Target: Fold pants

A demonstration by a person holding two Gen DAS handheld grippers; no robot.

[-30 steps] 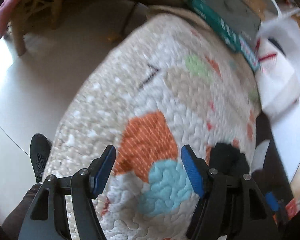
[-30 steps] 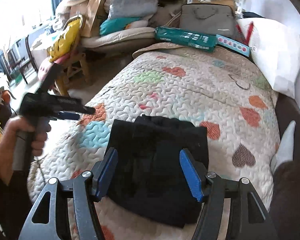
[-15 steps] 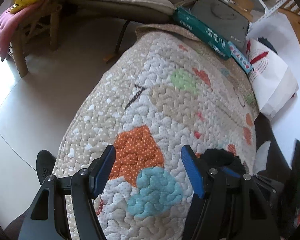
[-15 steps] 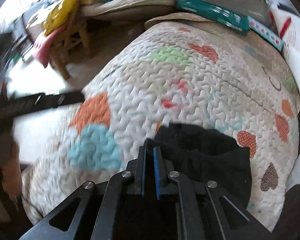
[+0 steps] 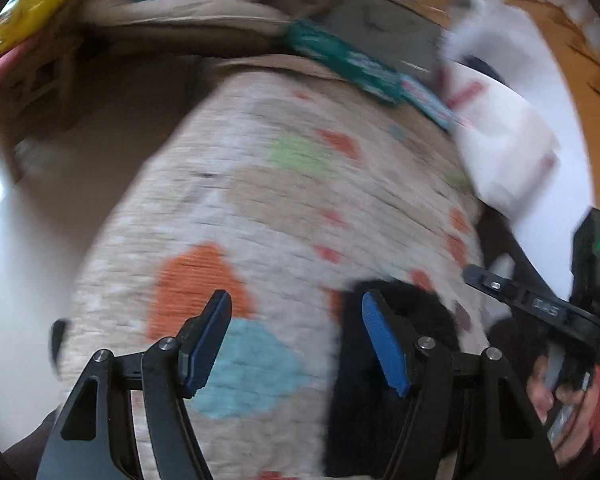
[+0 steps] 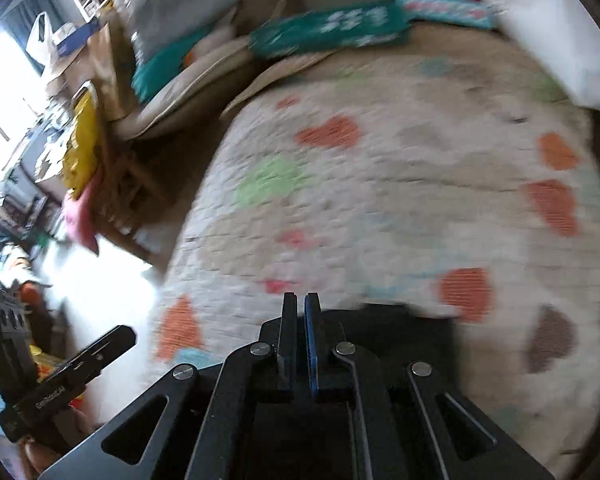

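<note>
Right tongs (image 6: 300, 344) are pressed together; they've just been closing, and no cloth shows between the blue pads, only a thin bare slit. The black pants (image 6: 412, 332) lie directly under and just beyond them on the quilt (image 6: 380, 184), as a compact dark block, so we judge the folding is largely done and the pile sits released, not gripped. Left tongs (image 5: 296, 344) stand apart with nothing between them, hovering over the quilt's orange and blue patches; the pants (image 5: 416, 312) sit just off their right pad, partly behind that finger. What's left, in our view: maybe a final squaring or pat-down, else pulling away. Hard to call: both views are motion-blurred, so fold lines and layer count on the pants can't be read, and the near half of the pile is hidden under the right tongs' frame. Further out, a teal box (image 6: 328, 32) and white pillow (image 6: 548, 32) lie at the quilt's far end.
</note>
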